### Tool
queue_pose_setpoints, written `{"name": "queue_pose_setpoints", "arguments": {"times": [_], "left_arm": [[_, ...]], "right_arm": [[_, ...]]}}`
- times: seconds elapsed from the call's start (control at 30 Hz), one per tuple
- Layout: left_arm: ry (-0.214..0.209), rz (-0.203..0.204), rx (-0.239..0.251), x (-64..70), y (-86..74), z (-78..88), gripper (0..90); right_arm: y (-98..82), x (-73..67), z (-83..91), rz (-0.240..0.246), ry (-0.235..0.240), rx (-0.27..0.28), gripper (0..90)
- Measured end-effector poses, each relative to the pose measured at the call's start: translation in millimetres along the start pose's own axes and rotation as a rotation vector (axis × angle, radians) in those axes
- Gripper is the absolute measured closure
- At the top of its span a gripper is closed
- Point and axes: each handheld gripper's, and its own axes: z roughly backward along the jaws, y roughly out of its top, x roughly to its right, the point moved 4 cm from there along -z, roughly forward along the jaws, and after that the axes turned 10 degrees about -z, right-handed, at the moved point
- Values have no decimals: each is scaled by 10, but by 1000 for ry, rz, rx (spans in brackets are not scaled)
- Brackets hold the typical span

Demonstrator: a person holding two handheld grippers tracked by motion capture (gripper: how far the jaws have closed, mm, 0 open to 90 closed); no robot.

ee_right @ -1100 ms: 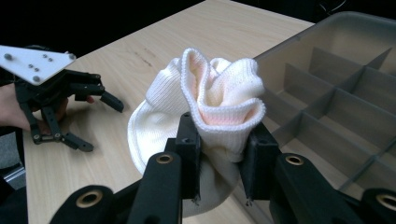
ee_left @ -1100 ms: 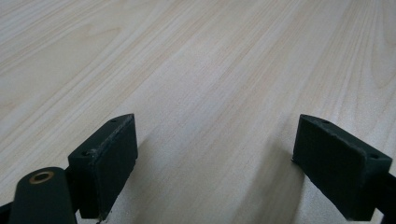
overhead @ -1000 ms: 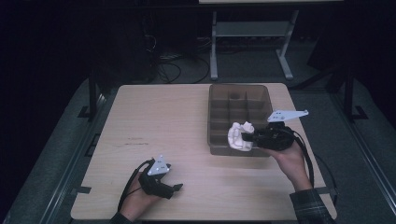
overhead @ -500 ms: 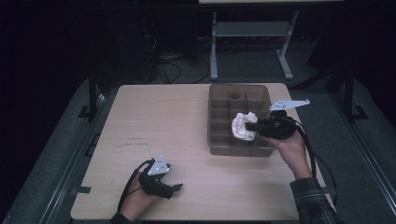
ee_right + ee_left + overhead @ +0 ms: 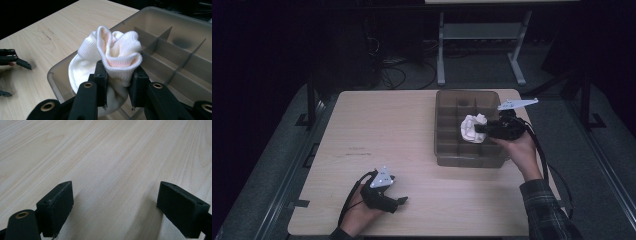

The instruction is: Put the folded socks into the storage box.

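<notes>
Near the counter's (image 5: pixel 412 130) front edge, left of its middle, the left gripper (image 5: pixel 398 201) rests low on the bare wood, its fingers (image 5: pixel 56 206) spread wide with nothing between them. Toward the right edge, the right gripper (image 5: pixel 479 129) hangs over the grey divided tray (image 5: pixel 444 150), its fingers (image 5: pixel 101 82) pinching a bunched white sock (image 5: pixel 110 57) above the tray's compartments.

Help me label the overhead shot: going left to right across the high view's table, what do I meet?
Left gripper → white sock over the divided bin → right gripper clamping the sock.
</notes>
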Motion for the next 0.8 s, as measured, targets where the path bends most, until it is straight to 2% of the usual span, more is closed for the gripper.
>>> {"name": "queue_pose_setpoints", "arguments": {"times": [0.3, 0.57, 0.8], "left_arm": [[0, 0, 1, 0, 0, -1, 134], [0, -1, 0, -1, 0, 0, 133], [0, -1, 0, 0, 0, -1, 134]], "right_arm": [[-27, 109, -169, -12, -30, -51, 714], [-73, 169, -353, -5, -67, -142, 714], [-44, 180, -464, 10, -86, -195, 714]]}}
